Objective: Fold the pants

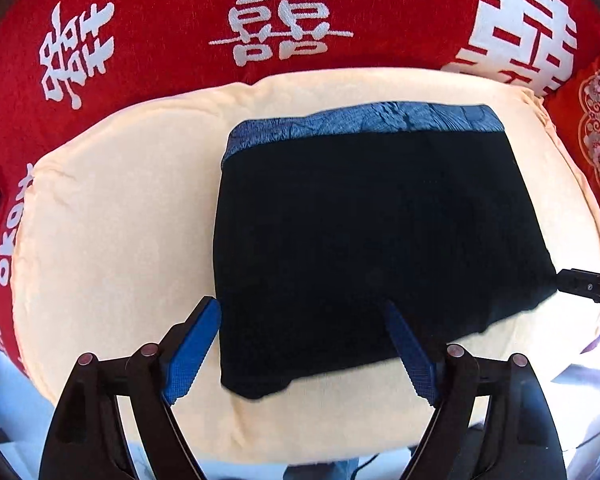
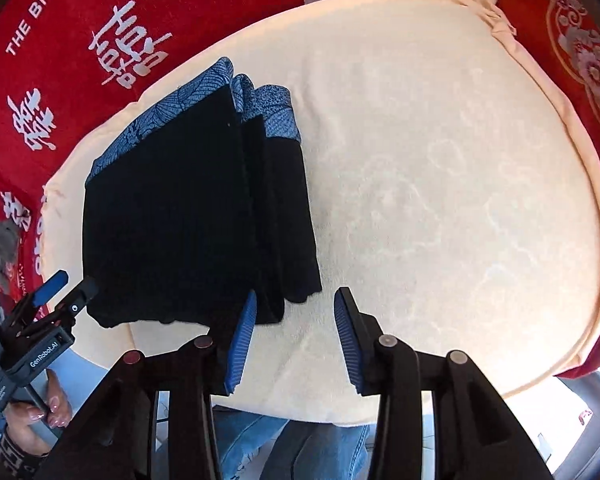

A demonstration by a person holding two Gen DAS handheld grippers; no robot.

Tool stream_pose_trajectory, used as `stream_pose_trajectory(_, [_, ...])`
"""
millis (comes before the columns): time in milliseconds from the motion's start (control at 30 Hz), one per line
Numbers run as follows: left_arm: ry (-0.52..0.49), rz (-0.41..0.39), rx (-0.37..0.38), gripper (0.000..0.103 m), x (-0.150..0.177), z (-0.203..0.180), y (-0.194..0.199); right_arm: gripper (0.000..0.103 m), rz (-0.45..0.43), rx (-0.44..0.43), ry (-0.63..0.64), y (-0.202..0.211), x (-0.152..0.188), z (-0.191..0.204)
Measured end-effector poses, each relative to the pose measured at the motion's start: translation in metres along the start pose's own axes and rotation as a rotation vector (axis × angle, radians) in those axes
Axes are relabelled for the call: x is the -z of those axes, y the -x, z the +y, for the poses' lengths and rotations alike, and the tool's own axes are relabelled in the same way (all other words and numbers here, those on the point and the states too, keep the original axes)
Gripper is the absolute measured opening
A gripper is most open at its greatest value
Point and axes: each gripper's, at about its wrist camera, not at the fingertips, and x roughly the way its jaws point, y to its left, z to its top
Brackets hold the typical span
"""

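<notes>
Below both open fingers lie folded pants (image 1: pixel 364 240).

A cream cushion (image 1: pixel 112 208) is laid on a red cloth (image 1: pixel 152 40) printed with white characters; bright glare is seen near right.

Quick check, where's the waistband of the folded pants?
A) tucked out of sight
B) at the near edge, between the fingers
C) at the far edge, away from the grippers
C: the blue patterned waistband runs along the far edge of the black pants.
</notes>
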Motion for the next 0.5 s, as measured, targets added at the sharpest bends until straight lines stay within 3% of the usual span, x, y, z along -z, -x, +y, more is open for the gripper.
stream_pose_trajectory(33, [-0.005,0.012,-0.008,0.103,0.004,-0.003,0.004,0.051,0.004,0.008,0.000,0.004,0.008,0.001])
stream_pose_trajectory(233, [-0.043,0.027,0.041,0.103,0.025,-0.017,0.044,0.077,0.033,0.024,-0.016,0.016,0.048,0.023])
stream_pose_trajectory(300, [-0.045,0.025,0.050,0.103,0.032,-0.017,0.060,0.081,0.024,0.031,-0.016,0.026,0.058,0.032])
stream_pose_trajectory(467, [-0.022,-0.003,0.038,0.103,0.042,-0.007,0.100,0.088,-0.062,0.072,0.026,0.066,0.071,0.063])
stream_pose_trajectory(500, [-0.015,0.007,0.033,0.103,0.043,-0.004,0.106,0.094,-0.078,0.081,0.037,0.072,0.073,0.067])
